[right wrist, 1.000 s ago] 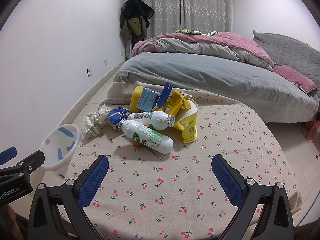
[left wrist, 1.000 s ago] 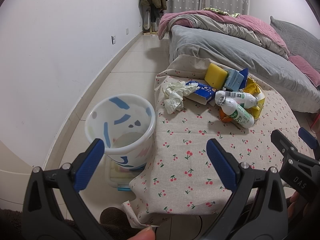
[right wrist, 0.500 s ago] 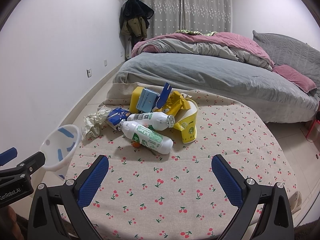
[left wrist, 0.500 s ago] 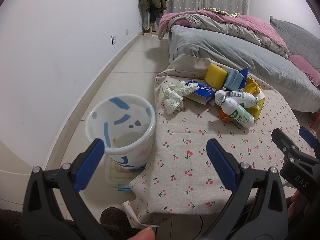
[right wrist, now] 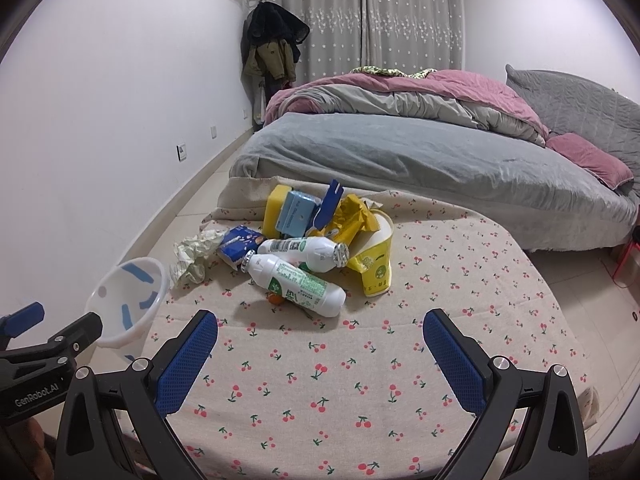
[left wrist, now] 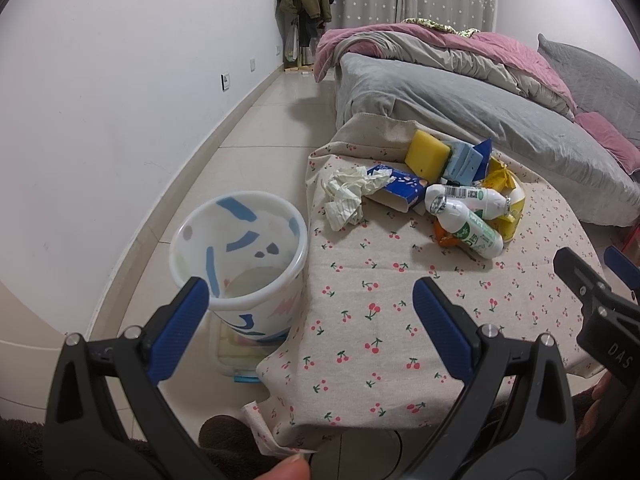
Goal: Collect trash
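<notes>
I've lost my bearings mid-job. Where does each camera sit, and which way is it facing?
Left wrist: on the open left gripper, over the table's near left corner, facing the bin; a fingertip shows.
Right wrist: on the open right gripper, over the near table edge, facing the bed.
Shared: the trash pile, with its white bottle, and the bin.
</notes>
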A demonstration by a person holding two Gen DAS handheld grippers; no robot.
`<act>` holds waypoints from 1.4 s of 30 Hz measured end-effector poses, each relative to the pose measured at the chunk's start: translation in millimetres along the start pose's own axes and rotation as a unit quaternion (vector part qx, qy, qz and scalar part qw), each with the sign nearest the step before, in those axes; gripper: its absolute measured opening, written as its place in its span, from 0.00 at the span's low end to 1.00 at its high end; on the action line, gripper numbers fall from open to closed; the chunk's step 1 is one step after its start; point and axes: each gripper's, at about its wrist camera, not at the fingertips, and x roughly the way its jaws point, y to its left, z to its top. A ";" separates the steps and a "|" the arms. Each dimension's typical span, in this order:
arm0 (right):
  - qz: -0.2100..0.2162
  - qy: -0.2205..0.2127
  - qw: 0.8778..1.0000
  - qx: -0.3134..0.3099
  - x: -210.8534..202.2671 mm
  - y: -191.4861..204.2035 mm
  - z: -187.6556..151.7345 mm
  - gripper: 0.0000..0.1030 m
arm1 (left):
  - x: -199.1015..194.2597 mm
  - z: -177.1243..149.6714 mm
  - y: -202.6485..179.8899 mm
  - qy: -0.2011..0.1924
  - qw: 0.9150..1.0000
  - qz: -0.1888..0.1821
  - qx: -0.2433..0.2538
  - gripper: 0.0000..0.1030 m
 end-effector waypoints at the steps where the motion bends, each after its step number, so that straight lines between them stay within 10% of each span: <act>1: 0.001 0.001 1.000 0.001 -1.5 -2.0 -0.5 1.00 | -0.6 0.5 -0.5 0.000 1.000 -0.002 0.001 0.98; 20: 0.090 0.116 0.989 0.023 19.4 -43.9 64.1 1.00 | 9.2 43.1 -3.5 0.035 0.998 -0.023 0.047 0.98; 33: 0.057 0.192 0.979 0.046 110.3 -98.8 104.8 1.00 | 88.2 93.9 -11.6 0.131 0.983 -0.081 0.095 0.98; 42: 0.083 0.243 0.959 0.123 174.5 -130.6 99.4 0.98 | 148.4 97.8 -13.6 0.176 0.975 -0.121 0.059 0.75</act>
